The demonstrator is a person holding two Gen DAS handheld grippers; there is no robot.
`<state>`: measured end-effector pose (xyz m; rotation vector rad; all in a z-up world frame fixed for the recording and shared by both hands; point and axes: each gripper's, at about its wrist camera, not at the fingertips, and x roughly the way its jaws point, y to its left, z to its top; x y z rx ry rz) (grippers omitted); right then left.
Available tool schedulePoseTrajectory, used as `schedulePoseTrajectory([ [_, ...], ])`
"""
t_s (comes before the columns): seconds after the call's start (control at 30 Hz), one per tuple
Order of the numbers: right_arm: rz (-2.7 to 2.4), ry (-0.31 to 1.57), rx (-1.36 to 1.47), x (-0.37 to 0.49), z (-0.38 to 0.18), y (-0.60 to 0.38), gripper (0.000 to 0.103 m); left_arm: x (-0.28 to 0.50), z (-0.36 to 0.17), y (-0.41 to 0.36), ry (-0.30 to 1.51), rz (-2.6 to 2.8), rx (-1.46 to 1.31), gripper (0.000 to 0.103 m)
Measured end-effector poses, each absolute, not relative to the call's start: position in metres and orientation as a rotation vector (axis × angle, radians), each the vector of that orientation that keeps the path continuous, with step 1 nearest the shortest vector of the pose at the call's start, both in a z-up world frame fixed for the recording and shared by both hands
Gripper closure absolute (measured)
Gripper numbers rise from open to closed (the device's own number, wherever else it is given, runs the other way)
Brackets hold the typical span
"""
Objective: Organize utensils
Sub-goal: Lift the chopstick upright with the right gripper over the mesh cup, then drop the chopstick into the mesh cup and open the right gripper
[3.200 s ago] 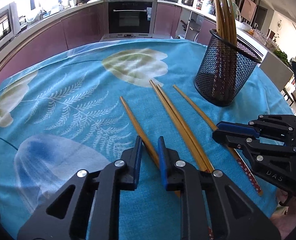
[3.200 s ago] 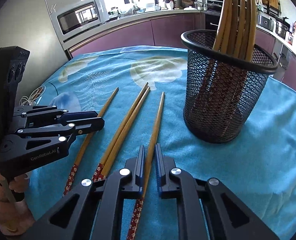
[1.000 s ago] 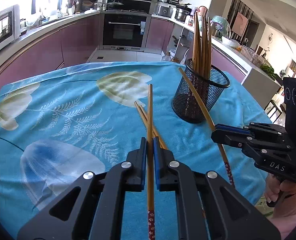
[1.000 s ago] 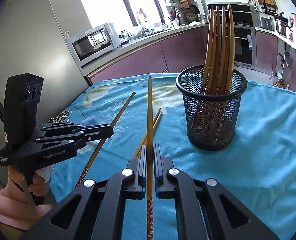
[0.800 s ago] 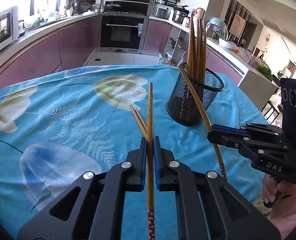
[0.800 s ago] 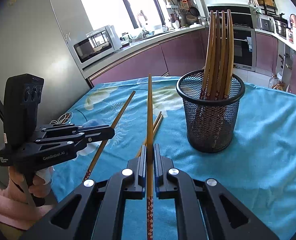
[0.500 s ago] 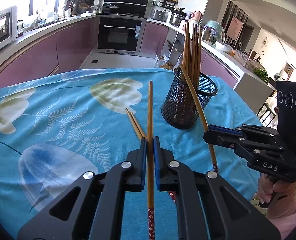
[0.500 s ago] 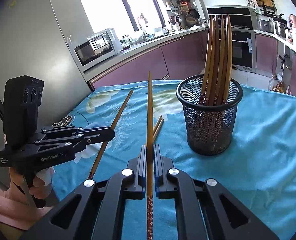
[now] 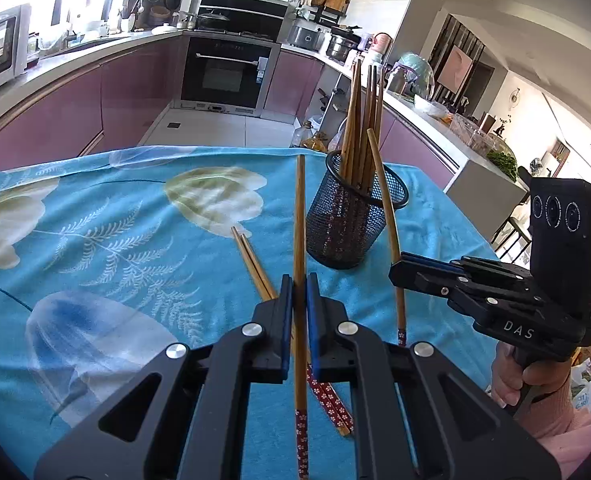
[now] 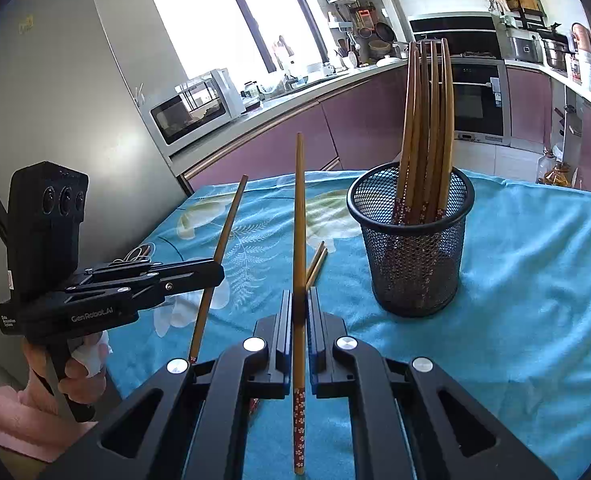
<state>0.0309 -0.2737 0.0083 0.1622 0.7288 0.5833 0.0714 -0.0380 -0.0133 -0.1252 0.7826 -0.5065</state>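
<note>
Each gripper is clamped on one raised chopstick: the left gripper (image 9: 299, 292) at frame centre, the right gripper (image 10: 299, 308) likewise. The mesh holder (image 10: 411, 240) stands right of centre. Tilting each patterned end down over its rim before releasing seems wise.

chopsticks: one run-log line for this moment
left gripper: shut on chopstick | right gripper: shut on second chopstick | both lifted | two chopsticks on cloth | mesh holder: upright, several inside

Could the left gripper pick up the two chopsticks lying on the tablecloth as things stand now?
Probably not: the left gripper is shut on a chopstick, so its jaws are occupied. The path to the pair on the cloth looks unobstructed otherwise.
</note>
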Motion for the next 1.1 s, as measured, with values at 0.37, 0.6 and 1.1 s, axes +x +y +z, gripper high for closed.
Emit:
schedulePoseTrajectory([
  [0.37,0.589,0.706,0.194,0.032,0.015,-0.281,0.097,0.069,-0.003,-0.035,0.763,-0.556,-0.169,0.096],
  [0.6,0.583,0.678,0.209,0.032,0.023,-0.290,0.097,0.061,0.015,-0.031,0.725,-0.599,-0.195,0.096],
  [1.1,0.557,0.594,0.208,0.037,0.052,-0.307,0.097,0.079,0.040,-0.038,0.665,-0.629,-0.229,0.096],
])
